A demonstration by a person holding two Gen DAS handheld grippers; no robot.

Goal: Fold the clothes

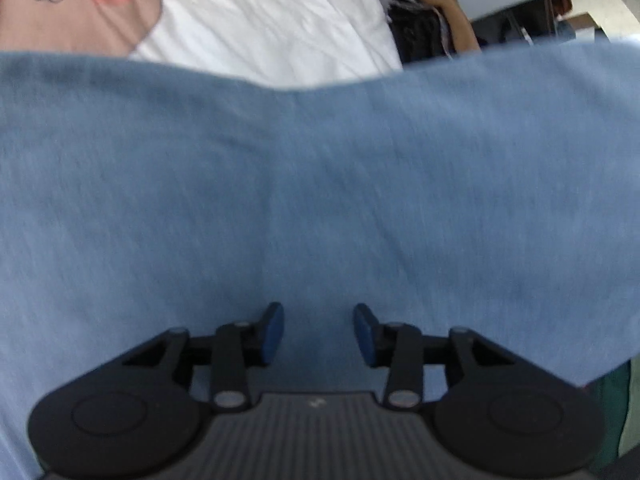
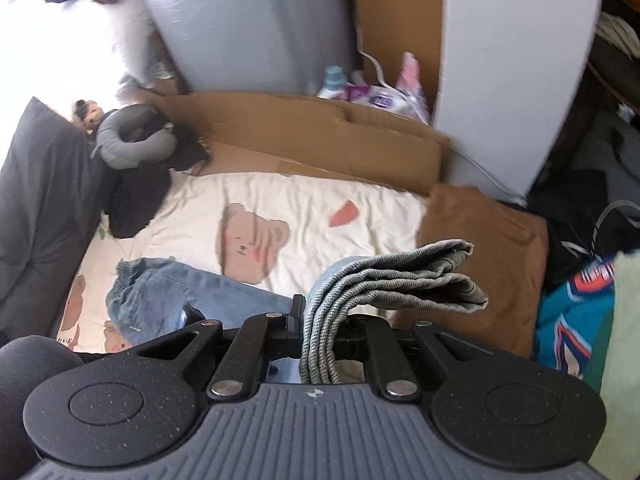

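Note:
Blue denim cloth (image 1: 320, 180) fills most of the left wrist view, stretched flat and blurred. My left gripper (image 1: 319, 332) hovers over it, open, its blue pads (image 1: 272, 332) apart with nothing pinched between them. In the right wrist view my right gripper (image 2: 322, 332) is shut on a folded bundle of denim (image 2: 400, 284). The bundle has several layers with the pale grey reverse showing, and it sticks out to the right. More of the blue jeans (image 2: 160, 300), with the waistband and a pocket, lies on the bear-print bed sheet (image 2: 300, 208) at the lower left.
A folded brown garment (image 2: 480, 256) lies on the bed's right side, with bright turquoise clothing (image 2: 572, 320) beyond it. Cardboard (image 2: 320, 136) lines the far edge. A grey neck pillow (image 2: 132, 140) and dark clothes (image 2: 136, 200) sit at the left. The white sheet (image 1: 260, 28) and dark clothes (image 1: 416, 36) lie past the denim.

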